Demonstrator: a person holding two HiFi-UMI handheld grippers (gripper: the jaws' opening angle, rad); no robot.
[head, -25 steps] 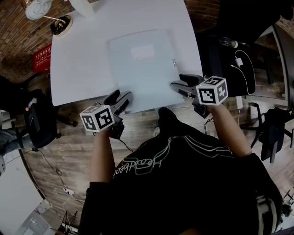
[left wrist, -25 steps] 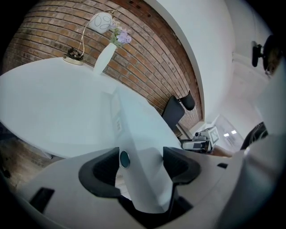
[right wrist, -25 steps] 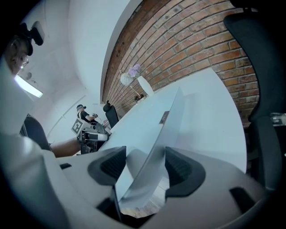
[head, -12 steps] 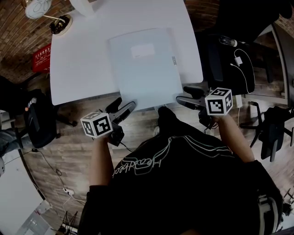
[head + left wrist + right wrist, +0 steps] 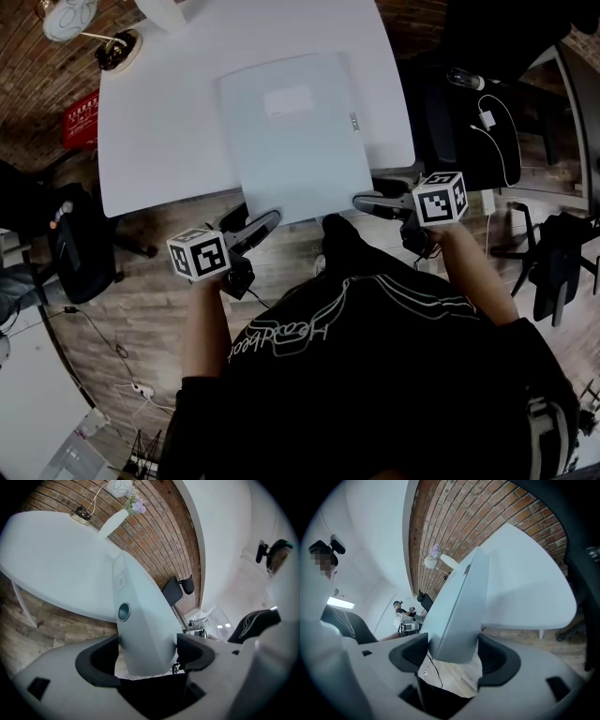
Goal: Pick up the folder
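Note:
A pale grey folder (image 5: 291, 131) lies flat on the white table (image 5: 159, 122), its near end jutting over the table's front edge. My left gripper (image 5: 255, 217) is at the folder's near left corner and its jaws are opening. In the left gripper view the folder (image 5: 140, 630) fills most of the gap of that gripper (image 5: 147, 653), and the pads are not pressing on it. My right gripper (image 5: 367, 190) stands open at the near right corner. The folder's end (image 5: 459, 611) shows between the jaws of the right gripper (image 5: 452, 656) without being pressed.
A lamp base (image 5: 117, 49) and a white vase (image 5: 169, 11) stand at the table's far left. Black office chairs stand to the right (image 5: 459, 122) and to the left (image 5: 84, 248). A red sign (image 5: 82, 117) leans on the brick wall. Below is wooden floor.
Both grippers have drawn back from over the folder's near edge toward the person, and their jaws have spread wider. The folder has stayed where it was.

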